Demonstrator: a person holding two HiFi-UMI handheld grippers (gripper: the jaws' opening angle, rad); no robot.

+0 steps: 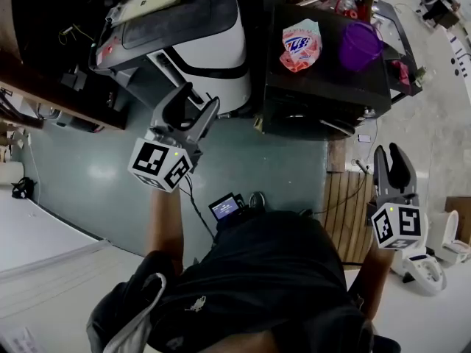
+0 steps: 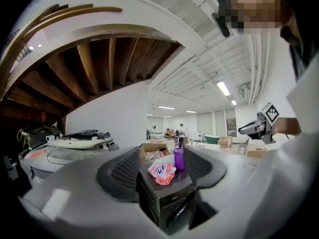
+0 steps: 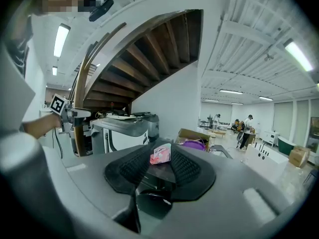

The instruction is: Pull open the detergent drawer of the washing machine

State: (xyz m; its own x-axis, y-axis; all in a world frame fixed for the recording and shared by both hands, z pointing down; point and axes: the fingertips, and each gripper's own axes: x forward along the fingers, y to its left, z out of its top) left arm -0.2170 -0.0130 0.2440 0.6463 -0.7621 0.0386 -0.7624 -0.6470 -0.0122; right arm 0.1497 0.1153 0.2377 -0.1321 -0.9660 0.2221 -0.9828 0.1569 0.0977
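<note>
Both short of washing machine (image 1: 324, 87) | left gripper (image 1: 197, 103): spread wide, empty | right gripper (image 1: 391, 154): narrowly parted, empty

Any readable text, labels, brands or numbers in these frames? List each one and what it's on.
No text can be read for certain.
Blue print on the pouch atop the washing machine: too blurred to read.
Lit small screen, middle of the head view: too small to read.
Cubes on the left gripper and right gripper: black-and-white square markers only, no words.
</note>
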